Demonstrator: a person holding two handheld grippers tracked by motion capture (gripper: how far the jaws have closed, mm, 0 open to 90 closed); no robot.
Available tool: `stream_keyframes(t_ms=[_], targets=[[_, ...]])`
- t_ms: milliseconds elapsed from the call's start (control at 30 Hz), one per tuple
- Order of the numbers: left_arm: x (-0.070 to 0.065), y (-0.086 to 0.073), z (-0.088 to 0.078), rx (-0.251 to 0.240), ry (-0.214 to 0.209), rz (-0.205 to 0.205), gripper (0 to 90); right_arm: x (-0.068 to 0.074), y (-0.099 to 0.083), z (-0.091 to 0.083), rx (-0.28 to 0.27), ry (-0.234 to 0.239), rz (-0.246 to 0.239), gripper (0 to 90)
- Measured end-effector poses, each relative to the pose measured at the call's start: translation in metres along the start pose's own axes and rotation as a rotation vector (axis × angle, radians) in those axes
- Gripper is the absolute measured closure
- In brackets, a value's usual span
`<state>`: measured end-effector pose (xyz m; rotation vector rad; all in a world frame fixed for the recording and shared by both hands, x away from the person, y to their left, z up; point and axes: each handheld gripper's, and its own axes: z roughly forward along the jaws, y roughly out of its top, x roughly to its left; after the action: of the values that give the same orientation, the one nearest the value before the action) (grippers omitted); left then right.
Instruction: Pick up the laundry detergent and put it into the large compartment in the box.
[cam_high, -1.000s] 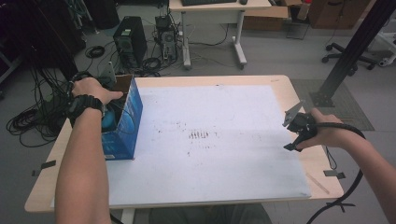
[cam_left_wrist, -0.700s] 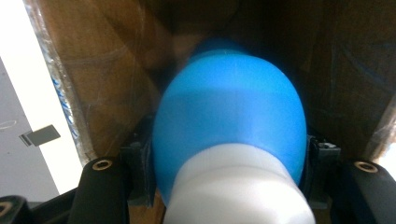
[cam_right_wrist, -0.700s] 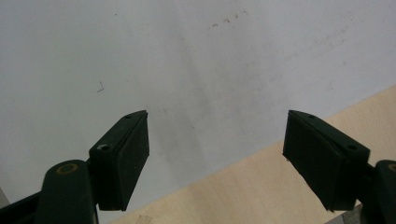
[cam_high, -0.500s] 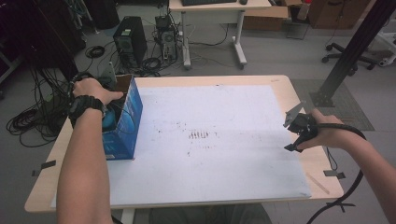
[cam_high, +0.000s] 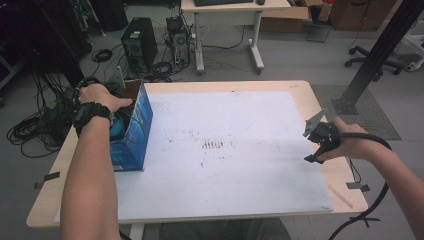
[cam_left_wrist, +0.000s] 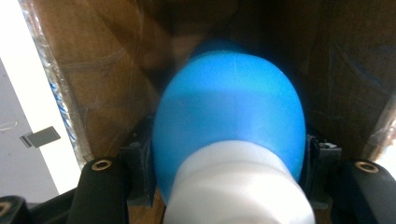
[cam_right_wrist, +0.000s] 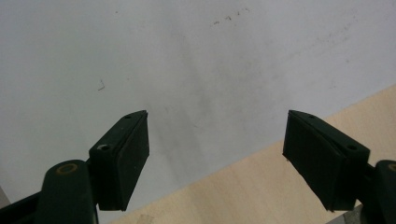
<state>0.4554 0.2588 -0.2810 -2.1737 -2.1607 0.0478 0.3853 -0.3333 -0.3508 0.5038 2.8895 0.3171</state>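
Left hand (cam_high: 97, 95) reaches into blue box (cam_high: 137, 127); right gripper (cam_right_wrist: 217, 161) hovers, jaws spread.

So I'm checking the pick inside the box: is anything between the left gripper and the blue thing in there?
Nothing visible does. In the left gripper view the left gripper has its jaws on either side of the blue and white object, closed against it, inside the cardboard box. The box's brown walls surround them but do not come between.
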Motion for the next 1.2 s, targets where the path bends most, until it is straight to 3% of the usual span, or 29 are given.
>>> stream_keyframes(t_ms=[500,1200], targets=[[0.001,-0.003,0.0,0.0,-0.009,-0.013,28.6,0.001,-0.001,0.0,-0.002,0.0,0.0,22.9],[-0.002,-0.01,-0.025,-0.037,0.02,-0.013,24.9,0.002,0.001,-0.001,-0.007,-0.001,-0.006,22.9]])
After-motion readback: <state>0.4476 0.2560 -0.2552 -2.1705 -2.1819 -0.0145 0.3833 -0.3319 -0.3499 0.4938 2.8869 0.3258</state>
